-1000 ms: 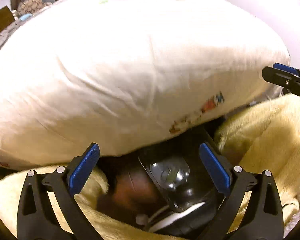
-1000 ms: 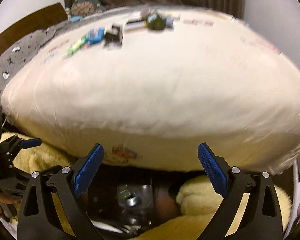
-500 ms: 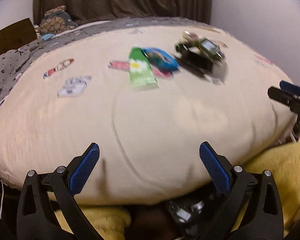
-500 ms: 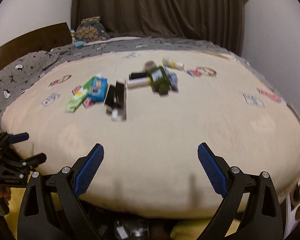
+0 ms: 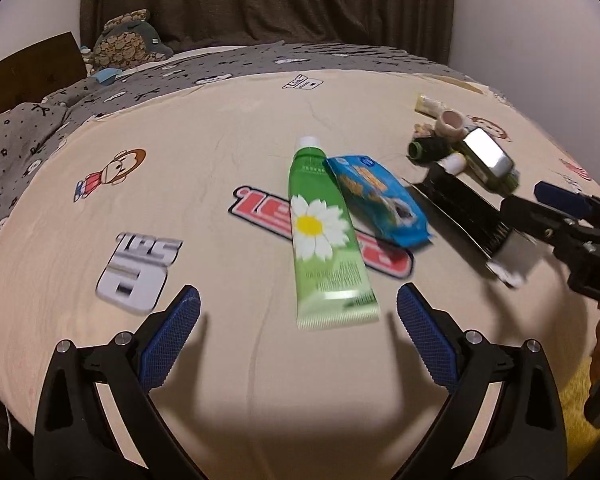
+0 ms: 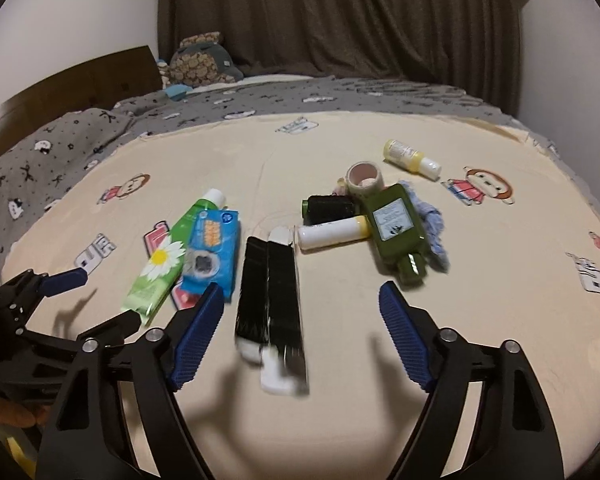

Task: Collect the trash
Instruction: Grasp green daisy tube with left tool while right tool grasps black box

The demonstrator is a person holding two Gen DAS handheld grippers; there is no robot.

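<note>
Two grippers, left [image 5: 298, 324] & right [image 6: 302, 320], hover over bed [image 5: 220, 360], jaws wide apart, holding nothing. Green tube [image 5: 324, 236] at left's 12 o'clock; black boxes [image 6: 270, 280] at right's 12.

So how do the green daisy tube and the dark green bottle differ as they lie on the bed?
The green daisy tube is bright, flat and crimped at its end; the dark green bottle is dark and blocky with a pale label. The tube's white cap points away from the cameras; the bottle's neck points toward them. The tube lies beside a blue packet; the bottle rests partly on a blue cloth. Both lie flat, ungrasped.
</note>
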